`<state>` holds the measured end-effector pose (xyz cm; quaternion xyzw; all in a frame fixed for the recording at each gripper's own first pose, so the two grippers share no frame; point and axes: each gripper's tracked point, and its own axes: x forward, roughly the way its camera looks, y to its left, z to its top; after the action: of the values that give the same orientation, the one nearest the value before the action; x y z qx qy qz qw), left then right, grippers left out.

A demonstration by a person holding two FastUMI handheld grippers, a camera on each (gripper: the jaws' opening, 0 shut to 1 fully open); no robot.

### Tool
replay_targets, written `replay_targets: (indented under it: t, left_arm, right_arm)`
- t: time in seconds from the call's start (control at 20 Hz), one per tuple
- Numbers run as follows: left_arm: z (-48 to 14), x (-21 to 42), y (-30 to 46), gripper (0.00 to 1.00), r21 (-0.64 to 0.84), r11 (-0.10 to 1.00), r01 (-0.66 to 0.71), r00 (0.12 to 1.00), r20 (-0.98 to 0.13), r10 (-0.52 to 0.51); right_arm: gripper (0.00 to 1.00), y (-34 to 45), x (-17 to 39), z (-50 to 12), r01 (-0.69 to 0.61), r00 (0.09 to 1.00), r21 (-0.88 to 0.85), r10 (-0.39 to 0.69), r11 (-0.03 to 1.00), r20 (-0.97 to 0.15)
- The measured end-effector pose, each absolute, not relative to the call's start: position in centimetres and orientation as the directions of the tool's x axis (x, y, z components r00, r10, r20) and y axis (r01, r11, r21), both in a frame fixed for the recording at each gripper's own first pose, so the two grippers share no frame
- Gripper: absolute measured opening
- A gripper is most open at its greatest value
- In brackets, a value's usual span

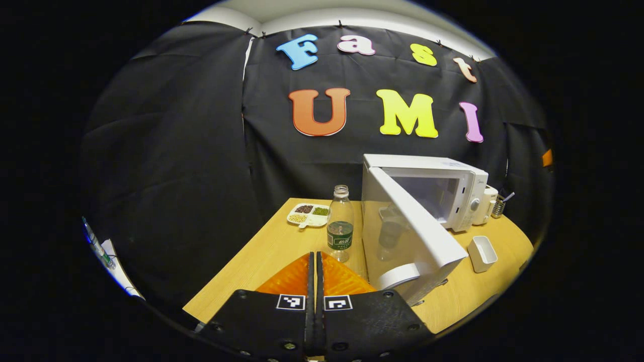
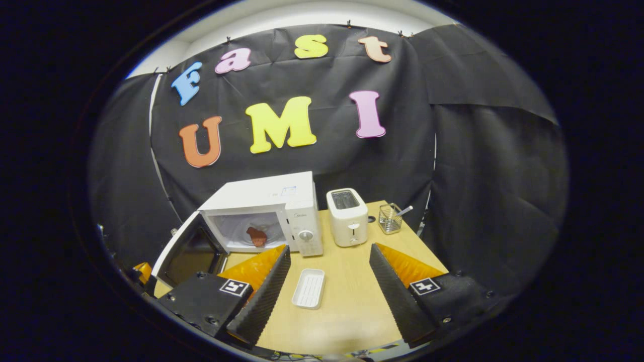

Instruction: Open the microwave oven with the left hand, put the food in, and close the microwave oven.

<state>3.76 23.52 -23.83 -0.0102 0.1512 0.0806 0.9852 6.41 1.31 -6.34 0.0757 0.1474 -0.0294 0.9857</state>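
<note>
The left tool is pinched together, empty. The right tool gapes wide over a white tray on the wooden surface. Beyond, the microwave stands open with food inside; a toaster sits right of it, before the black cloth wall.

A pale wooden table with a smooth yellowish top carries everything here. A white microwave oven stands toward the back, its door swung open. Just beside it stands a white two-slot toaster, and next to that a small clear wire-framed holder with a utensil poking out. In front of the microwave lies a shallow white rectangular plastic tray. On the door side stands a clear plastic bottle with a green label, and behind it a white divided dish of beans and grains.
</note>
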Motion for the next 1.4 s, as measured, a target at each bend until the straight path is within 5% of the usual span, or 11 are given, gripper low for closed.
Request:
replay_targets:
  t: [0.1, 0.15, 0.35, 0.75, 0.8, 0.9, 1.1, 1.15, 1.2, 1.4]
  left_arm:
    - [-24.9, 3.7, 22.9, 0.00, 0.022, 0.990, -0.141, 0.937, -0.320, 0.141]
    - [-25.2, 3.7, 22.5, 0.00, 0.034, 0.991, -0.129, 0.937, -0.325, 0.133]
    - [-25.3, 4.0, 20.2, 0.00, 0.022, 0.998, -0.065, 0.940, -0.335, 0.068]
    - [-24.9, 4.9, 16.1, 0.00, 0.017, 1.000, -0.018, 0.945, -0.327, 0.023]
    - [-25.0, 5.1, 15.5, 0.00, 0.015, 1.000, -0.013, 0.945, -0.328, 0.017]
    - [-25.0, 5.6, 13.5, 0.00, 0.003, 1.000, 0.014, 0.945, -0.328, -0.012]
    - [-24.7, 6.8, 9.7, 0.00, -0.010, 0.998, 0.068, 0.942, -0.328, -0.068]
    - [-24.7, 7.1, 8.8, 0.00, -0.016, 0.996, 0.082, 0.941, -0.327, -0.083]
    - [-24.6, 7.5, 7.7, 0.00, -0.020, 0.995, 0.098, 0.940, -0.325, -0.099]
    - [-24.2, 9.2, 4.1, 0.00, -0.026, 0.986, 0.166, 0.935, -0.315, -0.166]
  right_arm:
    - [1.00, 1.1, 6.2, -6.2, 0.081, 0.955, 0.132, -0.040, 0.988, -0.293]
    - [0.91, 1.0, 6.1, -6.2, 0.081, 0.954, 0.130, -0.040, 0.988, -0.297]
    - [0.90, 0.7, 5.8, -7.1, 0.085, 0.948, 0.134, -0.039, 0.987, -0.317]
    - [0.91, -1.2, 5.3, -8.1, 0.092, 0.935, 0.132, -0.040, 0.987, -0.352]
    - [1.00, -1.5, 5.3, -8.3, 0.094, 0.934, 0.136, -0.040, 0.986, -0.356]
    - [0.91, -2.1, 5.5, -8.5, 0.095, 0.930, 0.144, -0.037, 0.985, -0.364]
    - [1.00, -3.7, 5.7, -8.5, 0.107, 0.929, 0.152, -0.044, 0.983, -0.367]
    - [0.91, -4.0, 5.8, -8.5, 0.108, 0.929, 0.158, -0.043, 0.981, -0.368]
    - [1.00, -4.4, 5.8, -8.6, 0.112, 0.927, 0.163, -0.044, 0.980, -0.371]
    - [1.00, -5.9, 5.6, -8.7, 0.130, 0.924, 0.169, -0.058, 0.977, -0.379]
